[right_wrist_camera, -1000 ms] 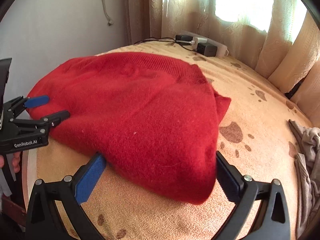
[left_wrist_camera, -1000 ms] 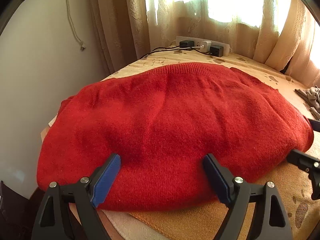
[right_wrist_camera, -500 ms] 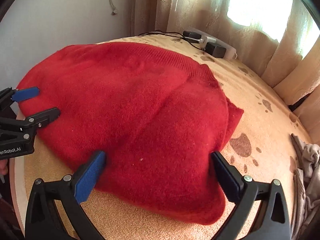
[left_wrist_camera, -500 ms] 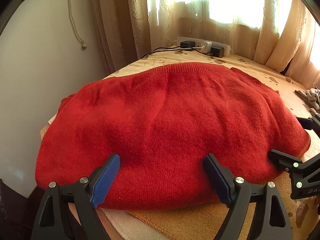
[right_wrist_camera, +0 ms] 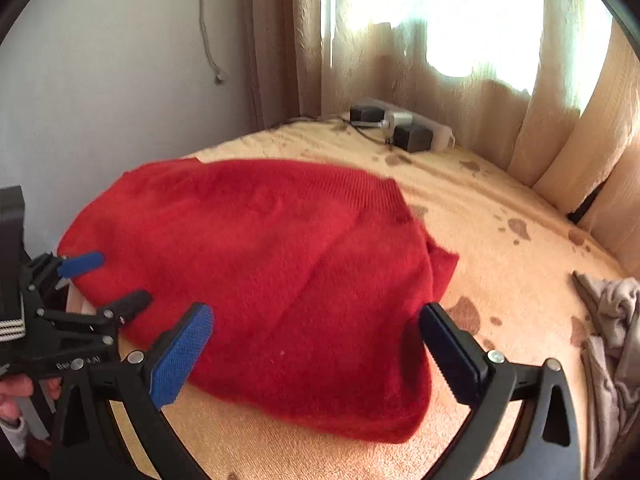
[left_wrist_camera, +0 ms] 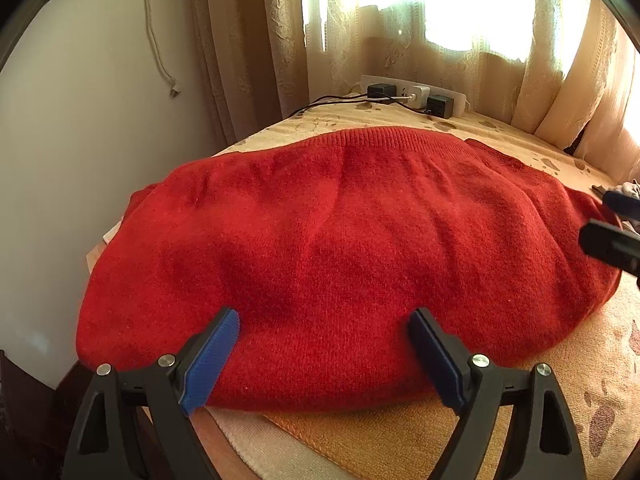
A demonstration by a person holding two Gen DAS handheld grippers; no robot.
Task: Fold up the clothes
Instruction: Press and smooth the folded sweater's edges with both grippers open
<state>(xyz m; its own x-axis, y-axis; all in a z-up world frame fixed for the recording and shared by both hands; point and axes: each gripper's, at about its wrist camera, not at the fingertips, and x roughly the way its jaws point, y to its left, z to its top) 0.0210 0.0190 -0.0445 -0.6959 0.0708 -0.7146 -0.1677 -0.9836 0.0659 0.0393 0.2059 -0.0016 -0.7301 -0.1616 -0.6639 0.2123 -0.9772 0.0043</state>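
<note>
A red knitted sweater [left_wrist_camera: 340, 248] lies folded and flat on the beige paw-print cover [left_wrist_camera: 400, 432]; its ribbed hem faces the window. My left gripper [left_wrist_camera: 323, 316] is open, its blue pads straddling the sweater's near edge with no pinch on the fabric. In the right wrist view the same sweater [right_wrist_camera: 272, 264] fills the middle. My right gripper [right_wrist_camera: 316, 312] hovers open over its near right part and holds nothing. The left gripper [right_wrist_camera: 120, 278] shows at the sweater's left edge, and the right gripper [left_wrist_camera: 612, 220] shows at the right rim of the left wrist view.
A white power strip [right_wrist_camera: 404, 128] with black adapters and cables lies at the back by the curtains [left_wrist_camera: 256, 40]. A crumpled grey garment [right_wrist_camera: 612, 320] sits on the cover at the right. A wall [left_wrist_camera: 80, 120] bounds the left side. A hand [right_wrist_camera: 16, 388] holds the left gripper.
The right gripper has lifted and shifted: in the left wrist view it went from the sweater's lower right corner up to the right rim. The left gripper and the sweater stayed put.
</note>
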